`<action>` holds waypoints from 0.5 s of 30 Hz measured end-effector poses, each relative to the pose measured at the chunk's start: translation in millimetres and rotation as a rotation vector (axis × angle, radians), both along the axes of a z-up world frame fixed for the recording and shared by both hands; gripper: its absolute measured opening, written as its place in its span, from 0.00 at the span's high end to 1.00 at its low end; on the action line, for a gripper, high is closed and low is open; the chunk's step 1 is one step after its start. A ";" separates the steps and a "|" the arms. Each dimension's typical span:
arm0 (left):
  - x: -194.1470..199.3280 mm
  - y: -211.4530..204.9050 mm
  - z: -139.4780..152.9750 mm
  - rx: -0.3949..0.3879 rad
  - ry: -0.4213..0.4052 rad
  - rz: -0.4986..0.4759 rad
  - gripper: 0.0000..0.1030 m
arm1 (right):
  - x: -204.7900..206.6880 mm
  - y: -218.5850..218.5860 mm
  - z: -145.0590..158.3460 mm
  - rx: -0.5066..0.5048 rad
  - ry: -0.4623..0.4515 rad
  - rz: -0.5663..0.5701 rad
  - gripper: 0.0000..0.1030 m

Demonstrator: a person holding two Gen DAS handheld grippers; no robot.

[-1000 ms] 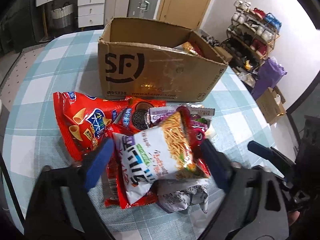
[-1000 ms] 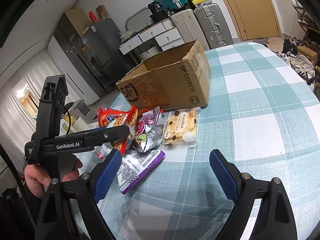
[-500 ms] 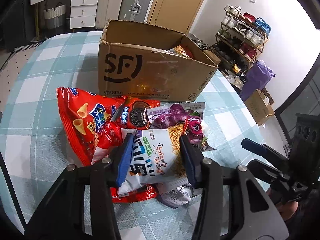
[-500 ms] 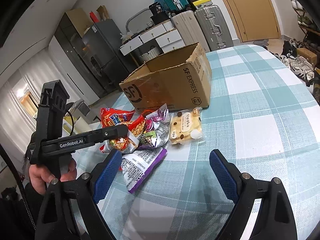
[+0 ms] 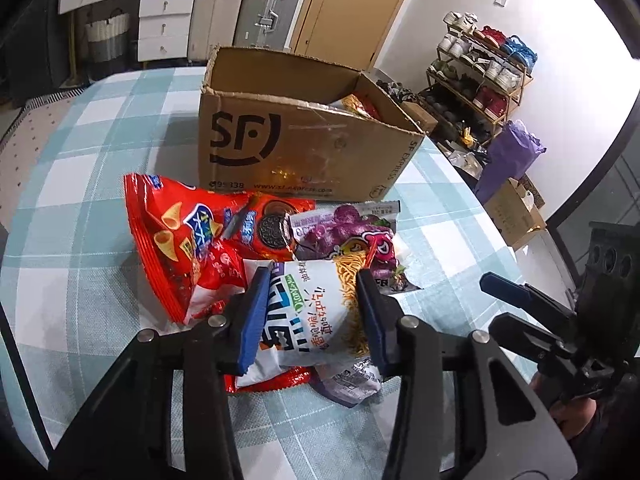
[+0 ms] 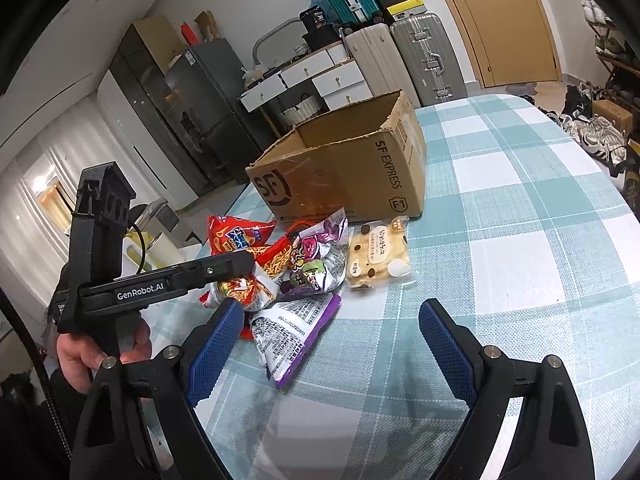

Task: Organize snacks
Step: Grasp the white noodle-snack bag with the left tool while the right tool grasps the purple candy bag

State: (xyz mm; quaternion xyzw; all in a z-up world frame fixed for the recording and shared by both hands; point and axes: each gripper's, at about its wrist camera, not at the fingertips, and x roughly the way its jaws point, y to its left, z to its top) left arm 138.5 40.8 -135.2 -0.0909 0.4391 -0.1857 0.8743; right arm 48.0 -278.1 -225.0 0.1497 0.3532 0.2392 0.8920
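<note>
The noodle bag (image 5: 316, 312) sits on top of the snack pile, in front of the box (image 5: 296, 148), and the left tool (image 5: 312, 316) pinches it from both sides, its blue pads pressed into the bag's flanks. The bag is soft and air-filled, so the hold is likely shallow; when lifted it may slide out or sag. It overlaps the red bag (image 5: 172, 240) and the purple bag (image 5: 344, 232), and lies on a grey-printed packet (image 5: 352, 376). Any of these could be dragged along or pushed off the pile, I think, since the pads sit close to their edges. The box wall is tall and its near rim ragged; a bag carried too low could catch on it.

The right tool (image 6: 328, 344) hangs spread wide over the surface (image 6: 520, 240), holding nothing, near the grey-printed packet and apart from the cream cookie pack (image 6: 378, 254). If it moves in while the left lifts, the two could knock together.

What lies under the noodle bag is mostly hidden, and whether it has left the pile cannot be told. The box's inside shows only a corner with some wrappers (image 5: 356, 106); how full it is stays unclear. From the right view the left tool's arm covers part of the pile. The fisheye bends the edges, and the small print on the bags cannot be read.
</note>
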 end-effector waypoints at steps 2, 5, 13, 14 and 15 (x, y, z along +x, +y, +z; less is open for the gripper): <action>-1.8 1.4 0.4 -0.008 0.001 -0.003 0.62 | -0.2 0.8 0.1 0.000 0.001 0.002 0.12; -4.5 4.3 2.4 -0.021 0.000 -0.004 0.62 | -0.6 1.6 -0.1 0.000 0.001 0.004 0.12; -12.0 10.4 16.2 -0.041 -0.026 -0.003 0.62 | 3.0 2.4 -1.6 -0.001 0.006 0.010 0.12; -13.5 12.6 19.4 -0.047 -0.032 -0.002 0.62 | 4.1 3.2 -1.3 -0.003 0.006 0.012 0.12; -14.9 13.8 21.9 -0.047 -0.038 -0.001 0.62 | 5.4 4.4 -0.9 -0.006 0.005 0.017 0.12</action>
